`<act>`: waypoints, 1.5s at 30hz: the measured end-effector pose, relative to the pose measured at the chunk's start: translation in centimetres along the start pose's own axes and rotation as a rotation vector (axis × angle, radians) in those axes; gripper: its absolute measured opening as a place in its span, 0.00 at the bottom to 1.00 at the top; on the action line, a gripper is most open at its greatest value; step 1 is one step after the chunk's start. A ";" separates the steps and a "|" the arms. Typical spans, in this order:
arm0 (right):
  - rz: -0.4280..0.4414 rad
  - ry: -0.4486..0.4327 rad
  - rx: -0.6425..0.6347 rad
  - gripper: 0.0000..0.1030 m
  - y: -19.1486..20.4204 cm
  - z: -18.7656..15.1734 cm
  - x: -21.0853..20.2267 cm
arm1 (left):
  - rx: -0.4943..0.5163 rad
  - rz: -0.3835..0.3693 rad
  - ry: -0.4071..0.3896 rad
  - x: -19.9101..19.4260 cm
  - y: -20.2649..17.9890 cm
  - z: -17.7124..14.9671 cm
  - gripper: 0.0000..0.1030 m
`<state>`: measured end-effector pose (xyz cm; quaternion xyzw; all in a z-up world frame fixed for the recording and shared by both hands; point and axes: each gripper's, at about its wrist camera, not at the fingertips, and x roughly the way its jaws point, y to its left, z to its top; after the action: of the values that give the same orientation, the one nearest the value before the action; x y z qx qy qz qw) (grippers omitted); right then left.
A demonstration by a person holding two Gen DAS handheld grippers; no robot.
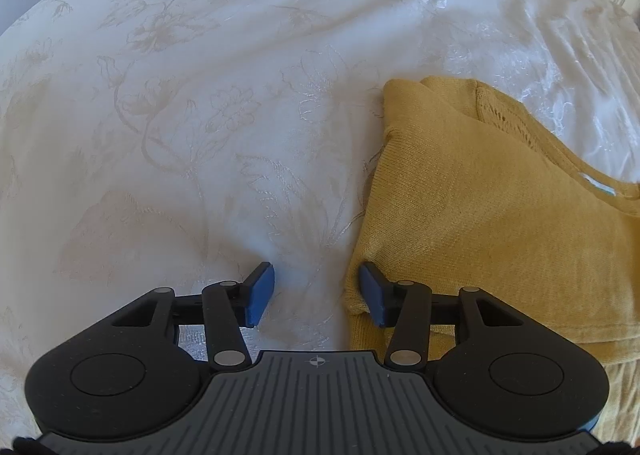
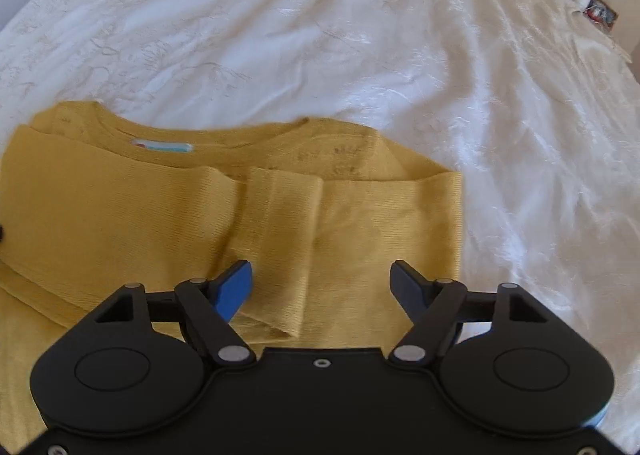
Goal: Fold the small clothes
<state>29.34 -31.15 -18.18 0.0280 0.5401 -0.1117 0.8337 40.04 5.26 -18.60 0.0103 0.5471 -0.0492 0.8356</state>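
While the yellow top (image 2: 168,215) lies on the white bedspread (image 2: 360,35), we hover both grippers over it and take stock. It sits face-down-looking, neckline and label (image 2: 162,145) toward the far edge of the bed, and both sleeves are already laid in across the body, their cuffs meeting near the middle. So the first folds look done, we judge; what is left is bringing the hem end up toward the neck, and perhaps one more fold after that.

Our left gripper (image 1: 316,295) points steeply down at the garment's left edge. Its fingers (image 1: 260,295) stand at a moderate gap: one blue pad is over bare bedspread, the other sits right at the yellow edge, and whether that pad touches the knit we cannot tell. Nothing is pinched yet.

Our right gripper (image 2: 320,291) hangs over the right half of the top, near the folded-in cuff (image 2: 280,255). Its fingers are spread wide, with cloth below the gap but no grip on it.

We reckon the task is about midway. Next, both hands need a clean hold on the near edge, and the soft knit could slip or drag the tucked sleeves out of place.
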 end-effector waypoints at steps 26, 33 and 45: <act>-0.099 -0.023 0.012 0.71 0.0 -1.1 0.4 | -0.001 -0.012 -0.003 0.1 0.0 0.0 0.47; -0.140 -0.020 0.204 0.71 -4.5 -2.2 -1.1 | -0.017 -0.058 0.026 -0.5 0.6 0.9 0.47; 0.012 -0.092 0.139 0.72 -1.1 -1.8 -3.4 | 0.020 -0.286 0.002 0.4 -1.3 7.4 0.47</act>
<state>26.17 -31.43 -15.78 0.0842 0.4921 -0.1450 0.8542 46.80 3.40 -15.98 -0.0596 0.5433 -0.1733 0.8193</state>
